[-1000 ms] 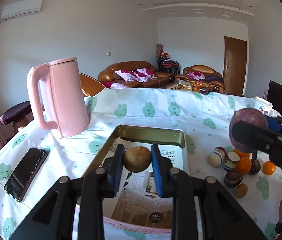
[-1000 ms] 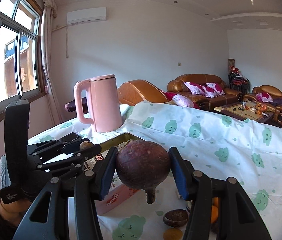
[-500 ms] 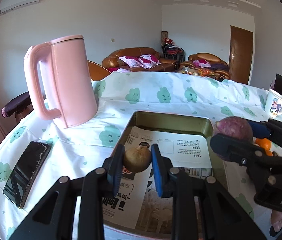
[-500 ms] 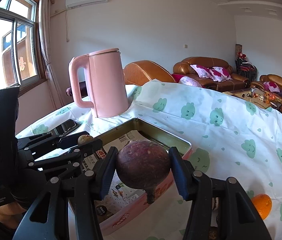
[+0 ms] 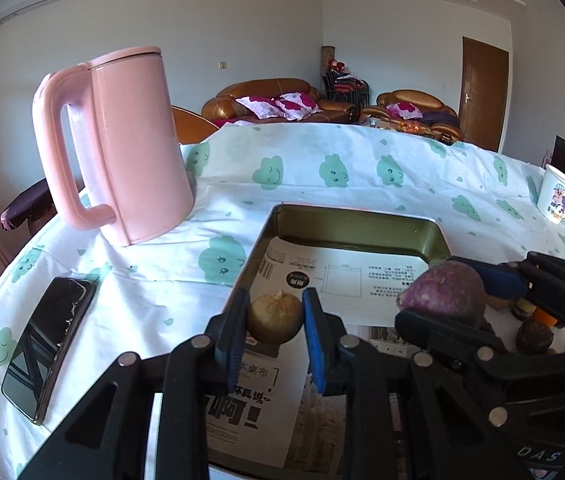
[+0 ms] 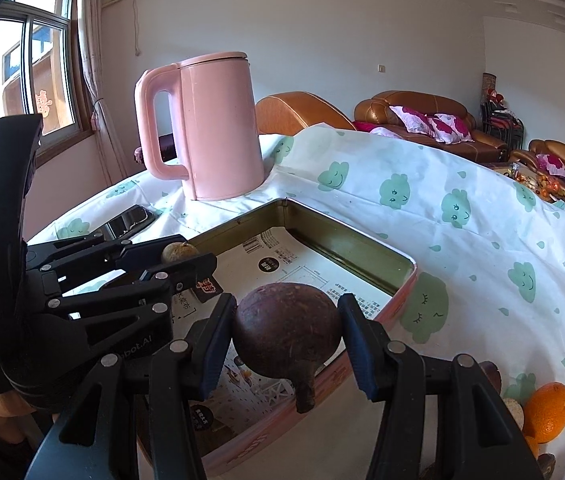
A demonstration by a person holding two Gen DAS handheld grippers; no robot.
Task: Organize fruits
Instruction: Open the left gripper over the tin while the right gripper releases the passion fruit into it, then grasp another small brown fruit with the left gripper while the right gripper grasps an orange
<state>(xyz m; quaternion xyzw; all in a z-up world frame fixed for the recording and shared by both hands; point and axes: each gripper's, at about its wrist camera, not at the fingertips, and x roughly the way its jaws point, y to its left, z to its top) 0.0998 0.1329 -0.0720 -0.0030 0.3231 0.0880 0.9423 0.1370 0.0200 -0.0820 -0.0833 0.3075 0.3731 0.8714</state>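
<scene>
Here the left tongs (image 5: 275, 320) pinch a small brown fruit (image 5: 275, 317) above the paper-lined tin (image 5: 356, 226) on the table (image 5: 322, 160). Beside them, the right tongs (image 6: 287, 338) clamp a dark purple fruit (image 6: 287, 334) over the tin's near edge. More fruits, an orange (image 6: 548, 412) among them, lie right of the tin. A pink kettle (image 5: 122, 144) and a phone (image 5: 48, 344) sit left.

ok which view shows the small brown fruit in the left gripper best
The left wrist view: the small brown fruit sits centred and close, clamped between the left gripper pads above the tray. In the right wrist view only its top peeks over the black fingers, small and mostly hidden.
</scene>
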